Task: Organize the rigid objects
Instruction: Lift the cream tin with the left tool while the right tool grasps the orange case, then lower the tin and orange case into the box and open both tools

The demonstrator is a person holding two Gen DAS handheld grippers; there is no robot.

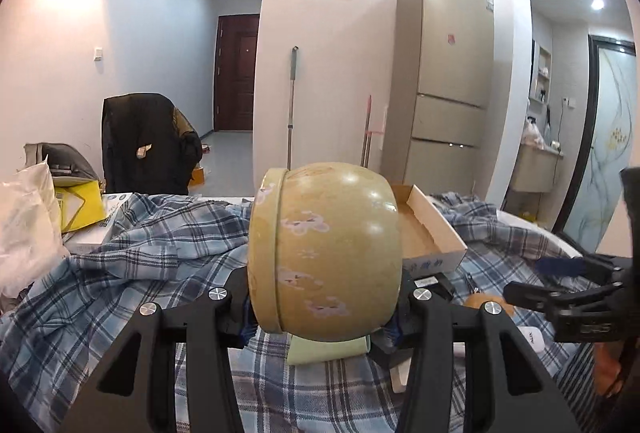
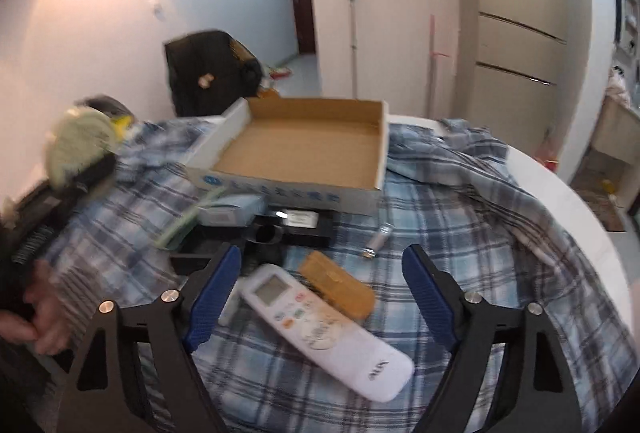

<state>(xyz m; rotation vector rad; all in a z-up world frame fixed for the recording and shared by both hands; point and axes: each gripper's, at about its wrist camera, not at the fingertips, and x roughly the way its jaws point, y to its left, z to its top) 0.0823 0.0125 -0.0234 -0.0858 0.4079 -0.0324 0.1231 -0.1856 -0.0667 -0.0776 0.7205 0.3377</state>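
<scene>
Jaws of the left gripper (image 1: 324,307) pinch the tin (image 1: 324,253); right gripper (image 2: 320,297) spread, remote (image 2: 326,329) between, lengthwise, before the box (image 2: 304,149).

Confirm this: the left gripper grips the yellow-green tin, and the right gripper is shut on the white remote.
Not quite. The left gripper does grip the yellow-green tin, but the right wrist view shows the right gripper open, its fingers apart above the white remote.

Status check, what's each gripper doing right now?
Left gripper shut on yellow-green tin, lifted. Right gripper open, empty, over white remote. Cardboard box empty; nothing blocking it.
</scene>
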